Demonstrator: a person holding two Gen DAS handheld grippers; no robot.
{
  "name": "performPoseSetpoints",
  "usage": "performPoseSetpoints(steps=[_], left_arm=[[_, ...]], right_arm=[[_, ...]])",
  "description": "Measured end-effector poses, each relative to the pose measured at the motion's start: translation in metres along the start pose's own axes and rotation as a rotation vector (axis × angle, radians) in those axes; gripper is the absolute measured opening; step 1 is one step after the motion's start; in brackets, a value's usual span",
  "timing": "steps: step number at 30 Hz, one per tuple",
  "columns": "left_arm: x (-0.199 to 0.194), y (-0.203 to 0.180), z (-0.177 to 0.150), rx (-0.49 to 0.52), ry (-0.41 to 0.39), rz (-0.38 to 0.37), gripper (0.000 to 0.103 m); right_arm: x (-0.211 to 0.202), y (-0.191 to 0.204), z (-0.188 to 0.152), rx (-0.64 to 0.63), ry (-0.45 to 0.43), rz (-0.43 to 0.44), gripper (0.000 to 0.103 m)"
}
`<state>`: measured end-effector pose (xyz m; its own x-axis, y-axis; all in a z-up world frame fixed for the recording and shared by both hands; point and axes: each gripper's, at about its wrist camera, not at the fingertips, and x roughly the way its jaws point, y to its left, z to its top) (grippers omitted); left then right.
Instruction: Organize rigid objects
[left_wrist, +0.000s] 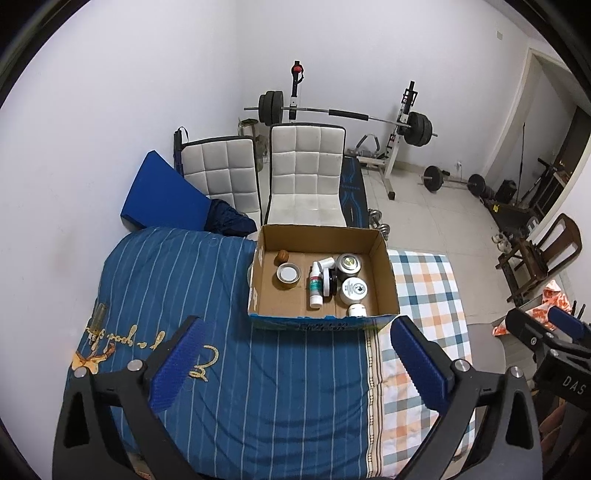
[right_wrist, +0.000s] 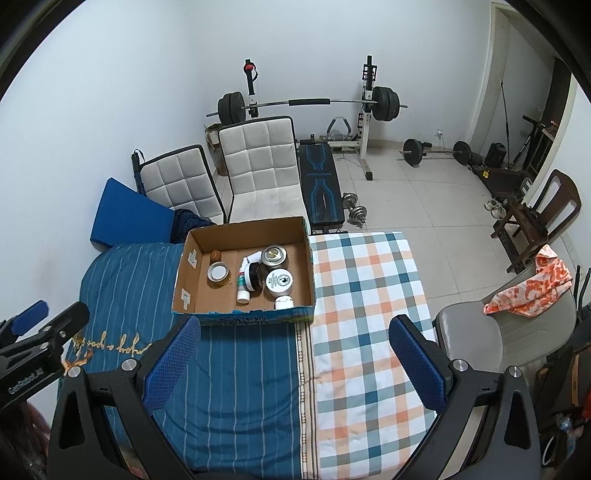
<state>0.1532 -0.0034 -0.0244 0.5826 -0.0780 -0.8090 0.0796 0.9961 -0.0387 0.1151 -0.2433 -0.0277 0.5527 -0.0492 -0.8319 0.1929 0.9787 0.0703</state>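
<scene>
An open cardboard box (left_wrist: 389, 273) (right_wrist: 310, 258) stands on the bed. Inside it lie a tape roll (left_wrist: 289, 275) (right_wrist: 219, 275), a small brown ball (left_wrist: 282, 255), a white spray bottle (left_wrist: 316, 288) (right_wrist: 243, 282), a silver tin (left_wrist: 349, 265) (right_wrist: 274, 255), a white-lidded jar (left_wrist: 354, 290) (right_wrist: 279, 281) and a small white jar (left_wrist: 357, 310) (right_wrist: 283, 302). A clear glass bottle (left_wrist: 98, 317) lies on the blue bedding to the left. My left gripper (left_wrist: 298, 326) hovers open just short of the box, empty. My right gripper (right_wrist: 295, 323) is open and empty beside it.
The bed carries a blue striped cover (left_wrist: 229, 354) and a checked quilt (right_wrist: 362, 302). Two white padded chairs (left_wrist: 303, 173) stand behind the box, with a weight bench and barbell (left_wrist: 332, 114) beyond. A grey chair (right_wrist: 480, 332) with an orange cloth stands at right.
</scene>
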Motion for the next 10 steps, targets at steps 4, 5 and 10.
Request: performPoseSetpoints(steps=[4,5,10], left_arm=[[0.0007,0.0002,0.0019,-0.004,-0.001,0.018,0.103],[0.0005,0.0007,0.0019,-0.005,-0.002,0.017,0.103],[-0.003,0.0001,0.0012,-0.011,-0.017,0.025,0.103]], right_arm=[[-0.0015,-0.0006,0.0012,0.005,-0.001,-0.006,0.103],[-0.0014,-0.001,0.0012,0.008,0.0,-0.005,0.103],[-0.0016,-0.0009,0.0016,0.003,-0.001,-0.004,0.103]])
